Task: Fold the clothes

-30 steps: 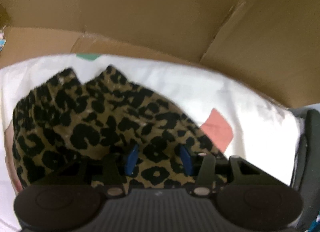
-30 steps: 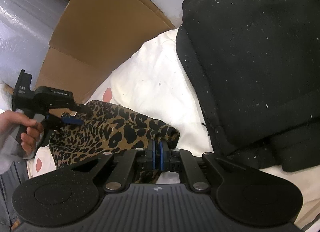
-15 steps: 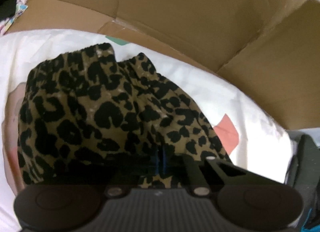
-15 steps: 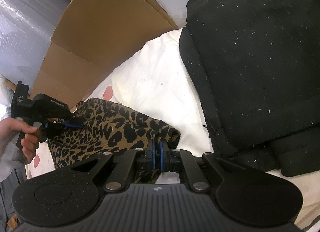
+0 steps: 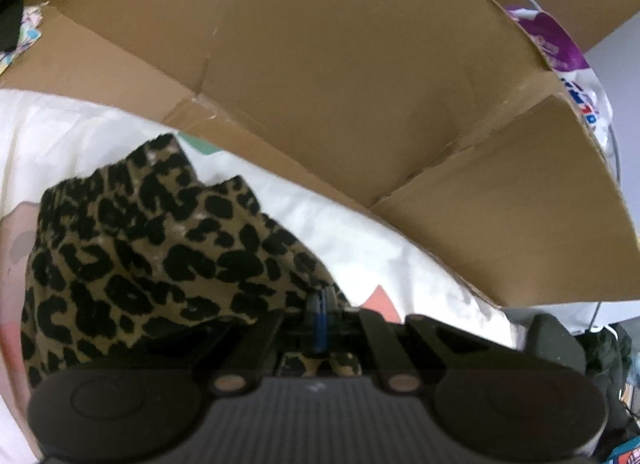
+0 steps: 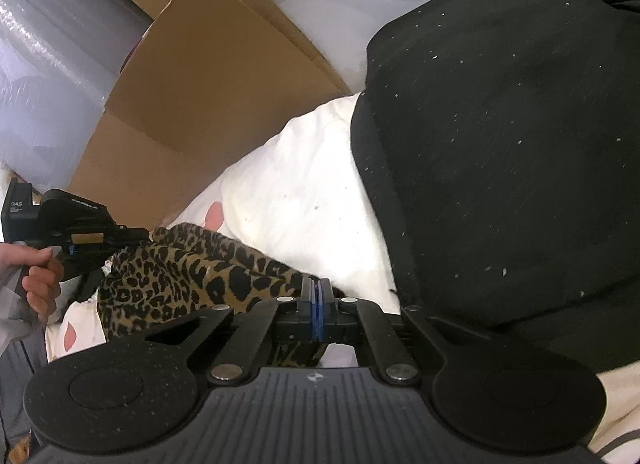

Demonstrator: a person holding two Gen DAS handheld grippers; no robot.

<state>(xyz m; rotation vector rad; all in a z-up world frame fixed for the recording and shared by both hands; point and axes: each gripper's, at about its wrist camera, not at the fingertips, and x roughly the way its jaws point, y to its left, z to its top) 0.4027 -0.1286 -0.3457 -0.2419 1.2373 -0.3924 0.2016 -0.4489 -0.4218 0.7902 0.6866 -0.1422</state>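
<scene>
A leopard-print garment lies bunched on a white bed cover. My left gripper is shut on its near edge, blue pads pressed together with cloth between them. In the right wrist view the same garment stretches between both tools. My right gripper is shut on its right corner. The left gripper shows there at the far left, held by a person's hand, clamped on the garment's other end.
Flattened brown cardboard stands behind the bed cover. A large black garment covers the right side of the bed. A roll of bubble wrap stands at the far left. The white cover has pink patches.
My left gripper went from open over the leopard cloth to shut on it and has lifted that edge. The right gripper stays shut on its corner, nearly still.
</scene>
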